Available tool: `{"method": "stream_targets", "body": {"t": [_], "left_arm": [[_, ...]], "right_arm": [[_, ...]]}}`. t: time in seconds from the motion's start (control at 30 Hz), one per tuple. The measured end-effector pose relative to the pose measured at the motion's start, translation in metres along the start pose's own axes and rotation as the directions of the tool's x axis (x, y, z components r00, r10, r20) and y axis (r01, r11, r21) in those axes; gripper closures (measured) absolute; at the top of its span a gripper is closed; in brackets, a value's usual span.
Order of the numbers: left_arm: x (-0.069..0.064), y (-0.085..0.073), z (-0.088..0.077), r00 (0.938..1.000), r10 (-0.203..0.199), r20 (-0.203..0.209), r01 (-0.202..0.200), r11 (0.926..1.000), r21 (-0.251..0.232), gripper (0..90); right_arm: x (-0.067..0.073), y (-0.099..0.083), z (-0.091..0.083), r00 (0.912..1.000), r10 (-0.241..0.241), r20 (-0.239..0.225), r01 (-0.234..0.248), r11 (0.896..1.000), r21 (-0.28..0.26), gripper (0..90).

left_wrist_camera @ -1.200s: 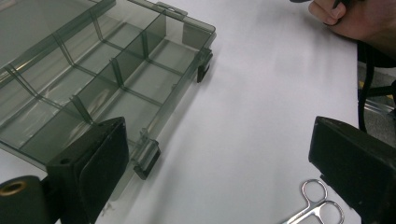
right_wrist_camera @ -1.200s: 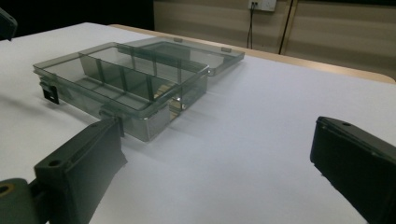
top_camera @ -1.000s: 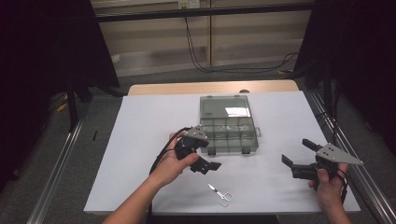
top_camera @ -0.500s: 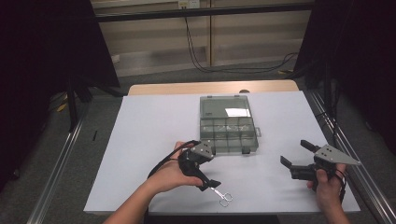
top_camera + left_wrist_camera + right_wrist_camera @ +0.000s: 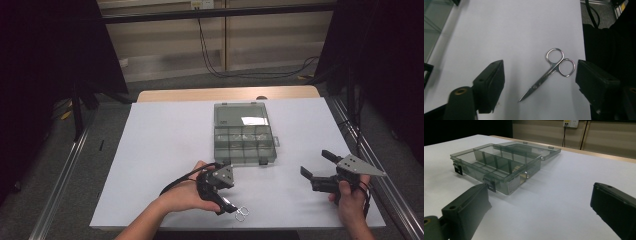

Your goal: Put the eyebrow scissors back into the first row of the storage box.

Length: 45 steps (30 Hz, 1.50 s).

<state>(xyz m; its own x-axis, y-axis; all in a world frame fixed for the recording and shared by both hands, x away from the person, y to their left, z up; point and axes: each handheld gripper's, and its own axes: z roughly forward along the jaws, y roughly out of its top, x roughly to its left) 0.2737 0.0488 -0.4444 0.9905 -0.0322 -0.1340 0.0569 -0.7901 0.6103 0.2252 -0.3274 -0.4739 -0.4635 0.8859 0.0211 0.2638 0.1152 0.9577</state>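
Observation:
Small silver scissors (image 5: 242, 215) (image 5: 552, 70) lie flat on the white table near its front edge, blades shut. My left gripper (image 5: 228, 206) (image 5: 540, 73) points down at them with one jaw on each side. Its jaws have just been closing, with the scissors between them, but the pads stand apart from the metal. My right gripper (image 5: 314, 162) (image 5: 541, 202) hovers open and empty at the front right, aimed at a clear grey compartment box (image 5: 244, 142) (image 5: 496, 162).
The box's lid (image 5: 241, 114) lies open flat behind it, at mid table. The white sheet (image 5: 160, 145) covers the table; metal rails (image 5: 65, 180) run along both sides. The front edge lies just beyond the scissors.
My left gripper has moved toward the table's front edge and down over the scissors, and its jaws have narrowed. The right gripper has stayed put.

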Motion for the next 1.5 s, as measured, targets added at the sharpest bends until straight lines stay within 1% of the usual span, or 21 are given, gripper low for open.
{"method": "stream_targets", "body": {"t": [0.07,0.17,0.2,0.27,0.37,0.4,0.47,0.63,0.7,0.73,0.8,0.87,0.93,1.03,1.07,1.13,1.17,1.23,1.3,1.4,1.5], "left_arm": [[-0.001,0.000,0.003,1.0000,0.007,0.002,-0.007,0.9998,0.017,30.1],[-0.004,-0.001,0.009,0.9991,0.034,-0.027,-0.032,0.9977,0.060,36.3],[-0.004,-0.002,0.012,0.9994,0.031,-0.014,-0.030,0.9978,0.059,39.1],[-0.006,-0.002,0.016,0.9987,0.049,-0.014,-0.047,0.9963,0.072,43.2],[-0.009,-0.001,0.021,0.9966,0.067,-0.048,-0.061,0.9920,0.111,49.1],[-0.010,0.000,0.021,0.9949,0.086,-0.053,-0.079,0.9902,0.115,49.9],[-0.012,0.001,0.021,0.9930,0.101,-0.060,-0.093,0.9875,0.127,51.3],[-0.010,0.003,0.020,0.9934,0.106,-0.044,-0.099,0.9859,0.134,57.5],[-0.009,0.003,0.020,0.9938,0.103,-0.040,-0.097,0.9855,0.140,63.2],[-0.010,0.003,0.021,0.9948,0.091,-0.044,-0.085,0.9880,0.129,66.6],[-0.009,0.003,0.020,0.9931,0.112,-0.036,-0.106,0.9845,0.139,73.4],[-0.010,0.003,0.020,0.9923,0.118,-0.037,-0.112,0.9851,0.130,78.2],[-0.008,0.004,0.020,0.9936,0.111,-0.022,-0.107,0.9845,0.139,79.8],[-0.007,0.006,0.020,0.9936,0.106,-0.038,-0.099,0.9833,0.152,85.1],[-0.007,0.006,0.021,0.9952,0.090,-0.038,-0.084,0.9855,0.148,85.2],[-0.005,0.006,0.020,0.9962,0.080,-0.033,-0.075,0.9869,0.143,85.2],[-0.005,0.004,0.020,0.9978,0.055,-0.037,-0.050,0.9905,0.128,85.2],[-0.002,0.004,0.019,0.9980,0.051,-0.037,-0.045,0.9909,0.127,85.3],[-0.003,0.004,0.020,0.9963,0.057,-0.064,-0.050,0.9917,0.119,85.3],[-0.002,0.004,0.020,0.9970,0.055,-0.054,-0.049,0.9914,0.122,85.3],[-0.002,0.004,0.020,0.9973,0.044,-0.059,-0.037,0.9925,0.117,85.3]], "right_arm": [[0.001,0.000,0.000,1.0000,0.006,0.001,-0.006,1.000,0.002,1.3],[0.001,0.000,0.000,1.0000,0.007,0.003,-0.007,1.000,0.004,1.3],[0.001,0.000,0.000,1.0000,0.008,0.003,-0.008,1.000,0.004,1.3],[0.001,0.000,0.000,1.0000,0.008,0.004,-0.008,1.000,0.004,1.3],[0.001,0.000,0.000,1.0000,0.008,0.004,-0.008,1.000,0.005,1.3],[0.001,0.000,0.000,1.0000,0.007,0.005,-0.007,1.000,0.006,1.3],[0.001,0.000,0.000,0.9999,0.009,0.006,-0.009,1.000,0.005,1.3],[0.001,0.000,0.001,1.0000,0.006,0.006,-0.006,1.000,0.009,1.3],[0.001,0.000,0.001,0.9999,0.006,0.008,-0.006,1.000,0.008,1.4],[0.001,0.000,0.001,0.9999,0.005,0.009,-0.005,1.000,0.008,1.4],[0.001,0.000,0.001,0.9999,0.008,0.011,-0.008,1.000,0.009,1.4],[0.001,0.000,0.000,0.9999,0.010,0.011,-0.011,1.000,0.009,1.5],[0.001,-0.001,0.000,0.9999,0.011,0.012,-0.011,1.000,0.009,1.5],[0.000,-0.001,0.000,0.9999,0.011,0.012,-0.011,1.000,0.009,1.5],[0.000,-0.001,0.000,0.9999,0.009,0.013,-0.009,1.000,0.007,1.5],[0.000,-0.001,0.000,0.9999,0.010,0.011,-0.010,1.000,0.008,1.5],[0.000,-0.001,0.000,0.9999,0.012,0.013,-0.012,1.000,0.005,1.5],[0.000,-0.001,0.000,0.9998,0.012,0.013,-0.012,1.000,0.006,1.5],[0.000,-0.001,0.000,0.9998,0.012,0.013,-0.012,1.000,0.005,1.5],[0.000,-0.001,0.000,0.9999,0.012,0.012,-0.013,1.000,0.006,1.5],[0.000,-0.001,0.000,0.9998,0.013,0.012,-0.013,1.000,0.006,1.5]]}}
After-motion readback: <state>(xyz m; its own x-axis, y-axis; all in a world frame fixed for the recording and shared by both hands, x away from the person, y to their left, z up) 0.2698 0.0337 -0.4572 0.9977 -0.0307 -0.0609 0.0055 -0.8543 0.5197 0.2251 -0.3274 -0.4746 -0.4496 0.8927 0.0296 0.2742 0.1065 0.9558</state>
